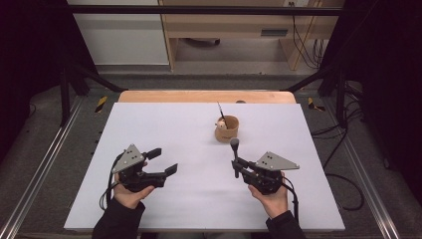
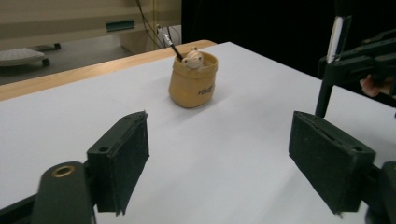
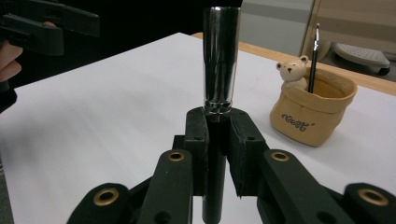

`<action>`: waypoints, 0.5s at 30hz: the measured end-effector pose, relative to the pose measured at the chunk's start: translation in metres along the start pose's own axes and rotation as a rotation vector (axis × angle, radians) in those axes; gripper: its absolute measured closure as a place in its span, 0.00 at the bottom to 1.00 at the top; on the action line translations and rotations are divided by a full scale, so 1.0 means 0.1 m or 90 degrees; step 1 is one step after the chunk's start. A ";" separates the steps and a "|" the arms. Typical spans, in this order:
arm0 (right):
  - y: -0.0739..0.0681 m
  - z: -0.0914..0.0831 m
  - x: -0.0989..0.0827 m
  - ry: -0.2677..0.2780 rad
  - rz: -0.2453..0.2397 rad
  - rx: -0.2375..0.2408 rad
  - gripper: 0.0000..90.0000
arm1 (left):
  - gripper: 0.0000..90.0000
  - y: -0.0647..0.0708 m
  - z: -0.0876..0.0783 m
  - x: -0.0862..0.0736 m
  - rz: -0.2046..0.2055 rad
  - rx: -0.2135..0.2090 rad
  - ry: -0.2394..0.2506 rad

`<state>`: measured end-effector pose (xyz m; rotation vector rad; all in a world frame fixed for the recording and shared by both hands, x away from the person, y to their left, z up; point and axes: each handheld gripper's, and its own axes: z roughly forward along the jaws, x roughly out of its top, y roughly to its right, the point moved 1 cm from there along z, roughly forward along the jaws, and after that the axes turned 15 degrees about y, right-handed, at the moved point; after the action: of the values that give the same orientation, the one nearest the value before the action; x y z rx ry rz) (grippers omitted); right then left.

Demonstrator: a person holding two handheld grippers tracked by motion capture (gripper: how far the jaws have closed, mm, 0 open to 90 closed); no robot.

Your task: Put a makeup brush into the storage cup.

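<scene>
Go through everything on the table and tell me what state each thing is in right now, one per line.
Left gripper: open, nothing between its jaws.
Right gripper: shut on the tool.
Tool: upright, clamped at its black shaft, chrome cylinder on top.
Tan pouch: upright on the white table, top open.
Bear figure: sitting in the pouch, head above the rim.
Thin black pen: standing in the pouch, leaning slightly.
</scene>
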<state>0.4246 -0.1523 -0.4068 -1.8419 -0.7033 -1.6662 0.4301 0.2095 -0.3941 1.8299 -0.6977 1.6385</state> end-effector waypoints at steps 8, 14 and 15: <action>0.05 -0.04 0.06 0.009 0.001 -0.011 0.88 | 0.15 -0.22 -0.28 -0.02 0.002 0.053 0.015; 0.11 -0.08 0.12 0.023 0.008 -0.023 0.88 | 0.13 -0.33 -0.38 -0.04 0.004 0.083 0.020; 0.11 -0.08 0.13 0.024 0.006 -0.024 0.88 | 0.13 -0.35 -0.40 -0.05 0.002 0.086 0.020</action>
<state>0.4279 -0.1660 -0.3942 -1.8320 -0.6522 -1.7140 0.4272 0.2626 -0.3985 1.8939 -0.5884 1.7495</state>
